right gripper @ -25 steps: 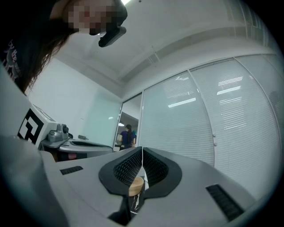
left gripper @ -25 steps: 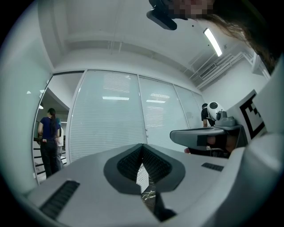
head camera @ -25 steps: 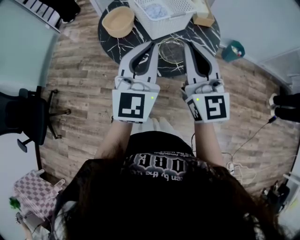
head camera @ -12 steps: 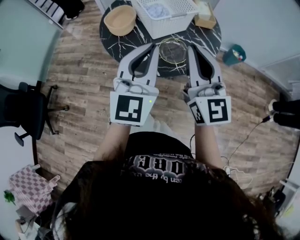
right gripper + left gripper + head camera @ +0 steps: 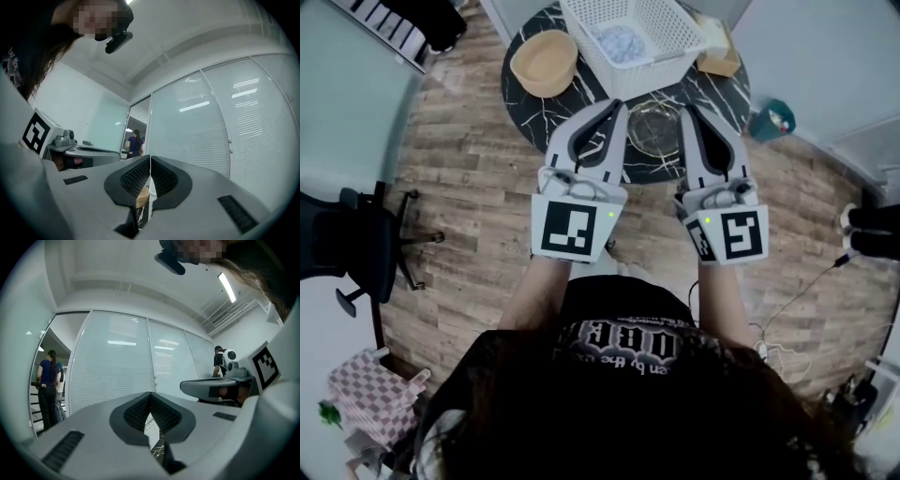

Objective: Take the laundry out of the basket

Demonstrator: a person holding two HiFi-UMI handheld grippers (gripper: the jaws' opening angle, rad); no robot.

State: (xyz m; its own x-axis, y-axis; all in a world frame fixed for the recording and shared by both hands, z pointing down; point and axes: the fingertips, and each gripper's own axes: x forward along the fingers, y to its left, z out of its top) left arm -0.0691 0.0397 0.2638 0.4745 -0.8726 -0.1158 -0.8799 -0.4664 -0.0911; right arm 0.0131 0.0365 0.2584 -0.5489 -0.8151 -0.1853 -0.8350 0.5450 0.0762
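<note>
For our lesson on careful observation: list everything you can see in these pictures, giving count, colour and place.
table: one, black marbled, round, top of the head view
basket: one, white, on the table's far side
laundry: one pale blue bundle, inside the basket
wooden bowl: one, tan, on the table left of the basket
glass bowl: one, clear, on the table's near side
box: one, tan, on the table right of the basket
bin: one, teal, on the floor right of the table
chair: one, black, at the left
left gripper: one, grey-white, jaws shut, empty
right gripper: one, grey-white, jaws shut, empty
</note>
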